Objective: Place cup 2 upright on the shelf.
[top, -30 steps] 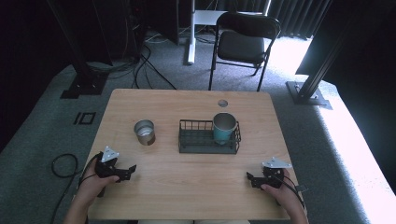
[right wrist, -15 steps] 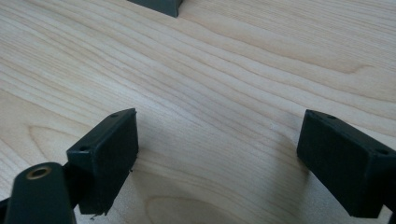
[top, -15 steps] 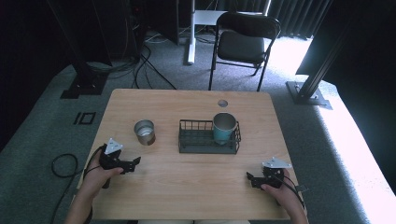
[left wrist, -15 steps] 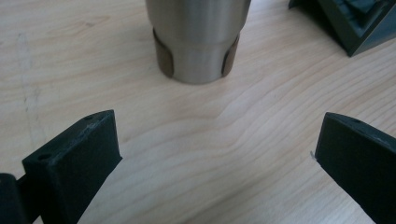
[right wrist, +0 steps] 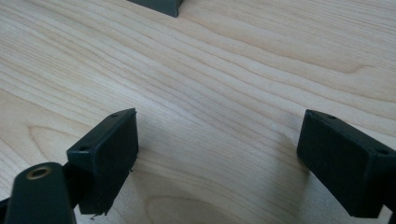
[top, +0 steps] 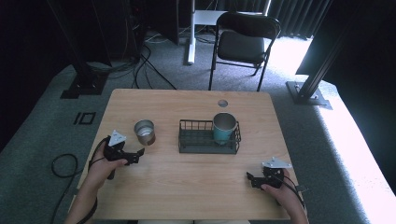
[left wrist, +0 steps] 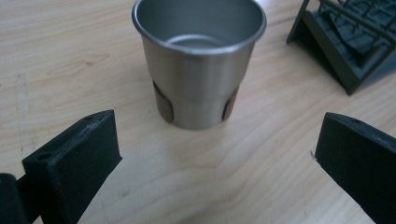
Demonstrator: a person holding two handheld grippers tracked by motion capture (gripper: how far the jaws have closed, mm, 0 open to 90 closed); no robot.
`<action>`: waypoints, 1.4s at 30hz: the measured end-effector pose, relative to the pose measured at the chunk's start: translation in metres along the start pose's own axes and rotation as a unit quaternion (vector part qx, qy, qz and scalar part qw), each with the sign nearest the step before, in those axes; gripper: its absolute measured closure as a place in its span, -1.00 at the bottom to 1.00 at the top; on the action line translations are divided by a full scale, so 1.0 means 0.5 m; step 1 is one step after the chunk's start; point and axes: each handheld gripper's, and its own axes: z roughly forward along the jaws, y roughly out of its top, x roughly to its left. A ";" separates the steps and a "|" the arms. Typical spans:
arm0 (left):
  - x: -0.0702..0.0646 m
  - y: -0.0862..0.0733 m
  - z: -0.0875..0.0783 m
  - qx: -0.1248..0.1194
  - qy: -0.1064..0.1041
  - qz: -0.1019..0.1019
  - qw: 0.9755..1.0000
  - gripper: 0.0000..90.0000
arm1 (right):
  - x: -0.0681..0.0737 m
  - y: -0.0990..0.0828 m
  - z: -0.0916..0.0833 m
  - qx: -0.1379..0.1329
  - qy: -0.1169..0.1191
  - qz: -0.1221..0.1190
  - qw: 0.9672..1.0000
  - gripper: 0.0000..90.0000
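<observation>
A bare steel cup (top: pixel 144 132) (left wrist: pixel 198 60) stands upright and empty on the left part of the wooden table (top: pixel 187 182). My left gripper (top: pixel 135 155) (left wrist: pixel 219 154) sits just short of it, open, jaws wide apart with the cup ahead of the gap and untouched. A dark wire basket (top: pixel 208 137) (left wrist: pixel 355 42) rests at the table's middle and holds an upright teal cup (top: pixel 224 128) in its right end. Near the front right edge my right gripper (top: pixel 252 179) (right wrist: pixel 219 154) is open over bare wood, nothing between its jaws.
A small round hole (top: pixel 222 103) is set into the table behind the basket. A black folding chair (top: pixel 243 44) stands beyond the far edge. Cables lie on the grey carpet at the left. The basket's corner (right wrist: pixel 156 5) shows ahead of the right gripper.
My left gripper has moved forward and to the right, closing in on the steel cup. The right gripper, the basket and both cups have stayed put.
</observation>
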 end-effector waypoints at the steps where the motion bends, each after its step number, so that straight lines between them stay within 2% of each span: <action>1: 0.001 0.003 0.002 -0.001 0.000 0.000 1.000 -0.99 | 0.000 0.000 0.000 0.000 0.000 0.000 1.000 -0.73; 11: 0.008 0.036 0.030 -0.011 0.001 -0.008 1.000 -0.99 | -0.001 0.000 0.000 -0.001 0.001 0.001 1.000 -0.73; 13: 0.010 0.042 0.035 -0.010 0.004 -0.004 1.000 -0.99 | -0.001 0.000 0.000 -0.001 0.001 0.001 1.000 -0.73; 19: 0.010 0.057 0.049 -0.015 -0.004 -0.009 1.000 -0.96 | -0.001 0.000 0.000 -0.001 0.003 0.002 1.000 -0.73; 29: 0.008 0.075 0.080 -0.020 0.009 -0.015 1.000 -0.94 | -0.001 0.000 0.000 -0.001 0.003 0.002 1.000 -0.73; 42: 0.006 0.097 0.106 -0.026 0.017 -0.004 1.000 -0.94 | -0.002 0.000 0.000 -0.002 0.003 0.003 1.000 -0.73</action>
